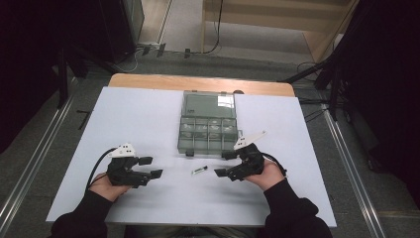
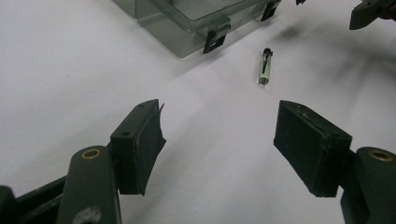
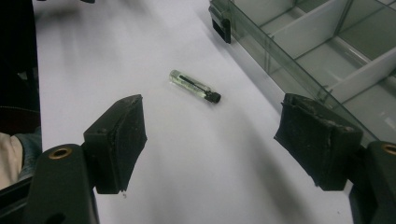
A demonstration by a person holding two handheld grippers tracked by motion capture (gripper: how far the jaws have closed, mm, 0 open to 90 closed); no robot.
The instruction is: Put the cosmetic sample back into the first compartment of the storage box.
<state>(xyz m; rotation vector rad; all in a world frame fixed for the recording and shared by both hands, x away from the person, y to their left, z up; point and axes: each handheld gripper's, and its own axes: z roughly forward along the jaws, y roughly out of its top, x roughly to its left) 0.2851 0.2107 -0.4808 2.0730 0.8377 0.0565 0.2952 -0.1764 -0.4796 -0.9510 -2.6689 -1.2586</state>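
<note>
A small clear vial (image 1: 198, 170) with a black cap lies flat on the white table cover, just in front of an open clear compartment box (image 1: 207, 122). My left gripper (image 1: 151, 167) rests open at the near left, empty; the vial (image 2: 265, 67) lies well beyond its jaws. My right gripper (image 1: 225, 163) is open and empty at the vial's right. In the right gripper view the vial (image 3: 194, 86) lies a short way ahead of the jaws, and the box (image 3: 327, 51) stands to its right.
The box's lid is folded back toward the far side, and its divided compartments (image 1: 208, 128) hold small clear items. Black latches (image 2: 216, 36) hang off its near wall. The white cover (image 1: 148, 119) spans the wooden table.
</note>
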